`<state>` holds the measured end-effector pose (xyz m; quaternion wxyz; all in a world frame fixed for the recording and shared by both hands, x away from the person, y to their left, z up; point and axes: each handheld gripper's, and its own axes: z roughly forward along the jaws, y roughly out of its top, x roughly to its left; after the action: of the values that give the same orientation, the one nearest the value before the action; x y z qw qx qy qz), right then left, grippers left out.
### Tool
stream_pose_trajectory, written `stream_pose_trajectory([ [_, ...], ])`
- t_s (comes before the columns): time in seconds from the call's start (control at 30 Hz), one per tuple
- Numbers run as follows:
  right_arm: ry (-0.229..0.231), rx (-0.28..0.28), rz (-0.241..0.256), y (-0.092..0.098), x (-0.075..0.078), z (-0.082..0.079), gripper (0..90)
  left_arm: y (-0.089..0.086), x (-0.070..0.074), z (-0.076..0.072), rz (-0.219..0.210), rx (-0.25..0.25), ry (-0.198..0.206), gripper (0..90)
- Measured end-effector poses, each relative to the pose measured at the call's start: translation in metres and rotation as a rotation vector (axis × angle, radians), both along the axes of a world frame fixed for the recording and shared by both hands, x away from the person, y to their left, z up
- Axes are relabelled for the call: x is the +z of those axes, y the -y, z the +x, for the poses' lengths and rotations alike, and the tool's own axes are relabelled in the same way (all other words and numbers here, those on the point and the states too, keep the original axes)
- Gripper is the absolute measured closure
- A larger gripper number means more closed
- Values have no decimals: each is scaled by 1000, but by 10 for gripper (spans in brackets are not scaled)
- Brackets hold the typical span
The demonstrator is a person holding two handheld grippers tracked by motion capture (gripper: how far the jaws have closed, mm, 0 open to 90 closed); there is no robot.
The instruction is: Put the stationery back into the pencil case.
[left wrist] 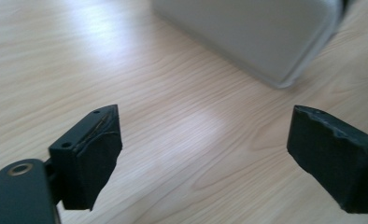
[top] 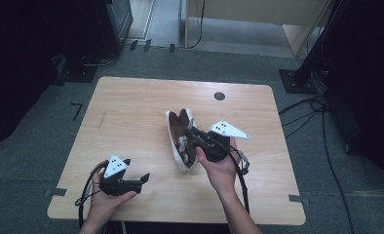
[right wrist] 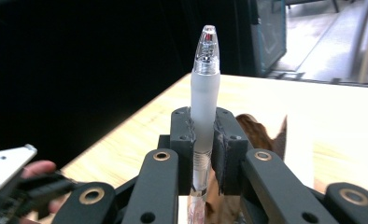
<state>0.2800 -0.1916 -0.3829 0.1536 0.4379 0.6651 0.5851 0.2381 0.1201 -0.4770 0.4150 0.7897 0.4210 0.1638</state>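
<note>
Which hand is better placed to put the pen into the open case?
Right. The right gripper already clamps the pen directly over the pencil case. The left gripper is open near the table's front edge.

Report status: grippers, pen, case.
Right gripper shut on pen, tip up. Left gripper open, low over table. Pencil case open beside right gripper.

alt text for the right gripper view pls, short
A clear-tipped pen with a frosted white grip stands clamped between the right gripper's two black jaws, above a wooden table. The left gripper is at lower left.
</note>
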Motion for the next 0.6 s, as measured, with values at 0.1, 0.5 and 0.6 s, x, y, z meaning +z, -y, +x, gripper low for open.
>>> stream_pose_trajectory([
  [0.1, -10, -19, -51, -2, -5, 7, 800, -10, -5, 2, 24, 53, -19, 38],
  [0.5, -146, -21, -148, -12, -25, 27, 800, -56, -25, 15, 105, 221, -84, 0],
  [0.6, -173, -10, -166, -16, -28, 30, 800, -62, -28, 18, 114, 241, -100, 0],
])
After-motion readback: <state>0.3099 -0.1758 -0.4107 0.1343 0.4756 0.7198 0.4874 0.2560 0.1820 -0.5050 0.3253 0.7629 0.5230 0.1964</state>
